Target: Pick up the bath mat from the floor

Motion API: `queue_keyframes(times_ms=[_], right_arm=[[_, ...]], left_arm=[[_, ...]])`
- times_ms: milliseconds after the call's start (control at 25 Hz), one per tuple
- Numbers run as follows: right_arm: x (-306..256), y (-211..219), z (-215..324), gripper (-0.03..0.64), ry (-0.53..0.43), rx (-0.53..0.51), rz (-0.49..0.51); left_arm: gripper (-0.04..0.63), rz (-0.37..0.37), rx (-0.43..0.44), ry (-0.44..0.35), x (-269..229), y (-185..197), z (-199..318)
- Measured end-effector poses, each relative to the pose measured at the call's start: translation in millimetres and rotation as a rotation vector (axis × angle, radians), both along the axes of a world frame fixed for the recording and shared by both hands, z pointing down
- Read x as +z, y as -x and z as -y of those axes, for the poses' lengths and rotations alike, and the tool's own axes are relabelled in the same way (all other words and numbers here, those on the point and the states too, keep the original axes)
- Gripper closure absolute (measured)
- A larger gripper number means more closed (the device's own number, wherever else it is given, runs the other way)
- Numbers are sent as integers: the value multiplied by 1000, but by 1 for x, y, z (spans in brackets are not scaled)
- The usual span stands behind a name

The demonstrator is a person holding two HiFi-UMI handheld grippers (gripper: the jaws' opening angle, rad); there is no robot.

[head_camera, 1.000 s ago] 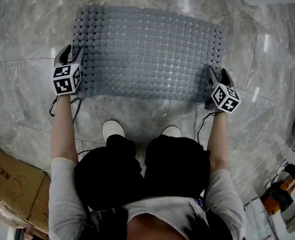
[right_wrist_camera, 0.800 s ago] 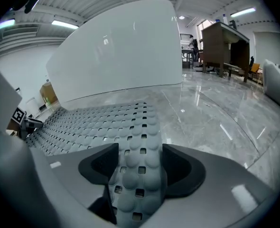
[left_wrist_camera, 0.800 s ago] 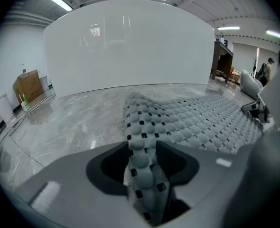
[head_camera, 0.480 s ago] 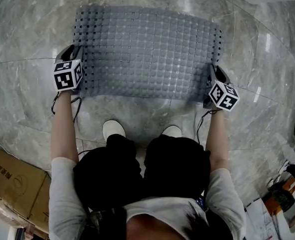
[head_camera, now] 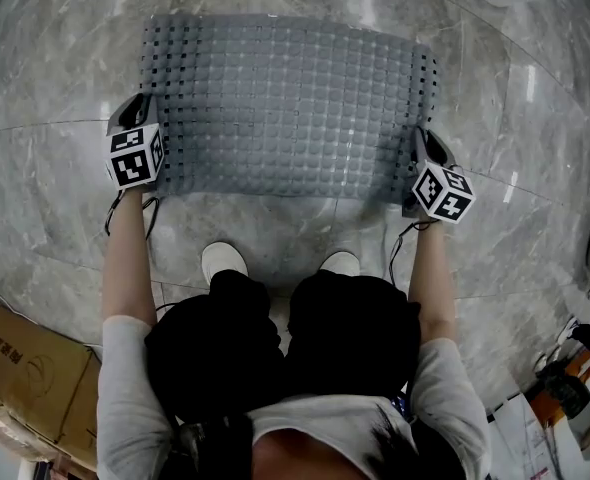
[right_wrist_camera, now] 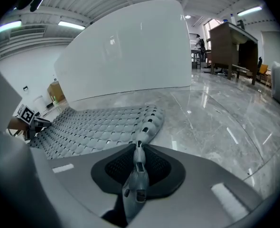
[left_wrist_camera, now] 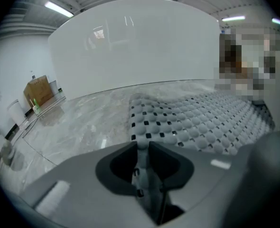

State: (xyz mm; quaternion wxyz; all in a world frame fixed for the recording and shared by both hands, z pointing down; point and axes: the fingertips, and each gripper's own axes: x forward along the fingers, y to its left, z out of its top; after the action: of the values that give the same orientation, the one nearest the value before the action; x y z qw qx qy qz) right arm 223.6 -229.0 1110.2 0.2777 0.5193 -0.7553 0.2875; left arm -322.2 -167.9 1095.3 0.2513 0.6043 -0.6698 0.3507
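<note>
Nearest: person crouches, white shoes (head_camera: pixel 223 260) just short of the near long edge of the bath mat (head_camera: pixel 285 103). The mat lies on the marble floor (head_camera: pixel 55 78), its long axis running crosswise, from one hand to the other.

Left tongs (head_camera: pixel 135 116) sit at the mat's left short edge, toward its near corner. Right tongs (head_camera: pixel 425 146) sit at the mat's right short edge, likewise toward the near corner. Both sets have just been closing.
- Left gripper view: the perforated border is pinched between the jaws.
- Right gripper view: the rim curls up off the floor into the jaws, pads pressed on it.

So both are clamped on the mat, one per end.

Key relation: the mat's bulk lies inward and forward of each set of tongs, spanning between them. Grips look roughly symmetric; neither hand is nearer.

Judgement: the lift calls for both hands rising together, else the soft sheet may sag or slip at one end.

The mat's middle and far long edge lie flat on the floor. Beyond that far edge stands a white panel (left_wrist_camera: pixel 130 46).
</note>
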Motion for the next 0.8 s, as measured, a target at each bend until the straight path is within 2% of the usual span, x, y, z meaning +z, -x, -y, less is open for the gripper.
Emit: queue_keyframes(times_ms=[200, 320, 400, 480, 560, 640, 720, 800], right_arm=[[0, -1, 0, 560, -2, 2, 2], [-2, -2, -1, 560, -10, 3, 2], [-5, 0, 0, 563, -16, 2, 8], [-7, 1, 0, 565, -20, 0, 12], [-7, 1, 0, 565, -19, -2, 16], [-7, 0, 0, 563, -17, -3, 18], [-7, 0, 0, 561, -19, -4, 20], [-7, -1, 0, 560, -22, -3, 22]], left_arm=[[514, -28, -9, 34, 5, 0, 1], [528, 11, 20, 71, 1, -2, 1], [598, 39, 54, 76, -3, -10, 2], [598, 70, 100, 69, -5, -21, 3], [598, 83, 111, 35, -7, -23, 4], [595, 45, 67, -6, -12, -17, 4], [594, 1, 25, -12, -15, -8, 3], [547, -24, 10, -8, -14, -1, 2]])
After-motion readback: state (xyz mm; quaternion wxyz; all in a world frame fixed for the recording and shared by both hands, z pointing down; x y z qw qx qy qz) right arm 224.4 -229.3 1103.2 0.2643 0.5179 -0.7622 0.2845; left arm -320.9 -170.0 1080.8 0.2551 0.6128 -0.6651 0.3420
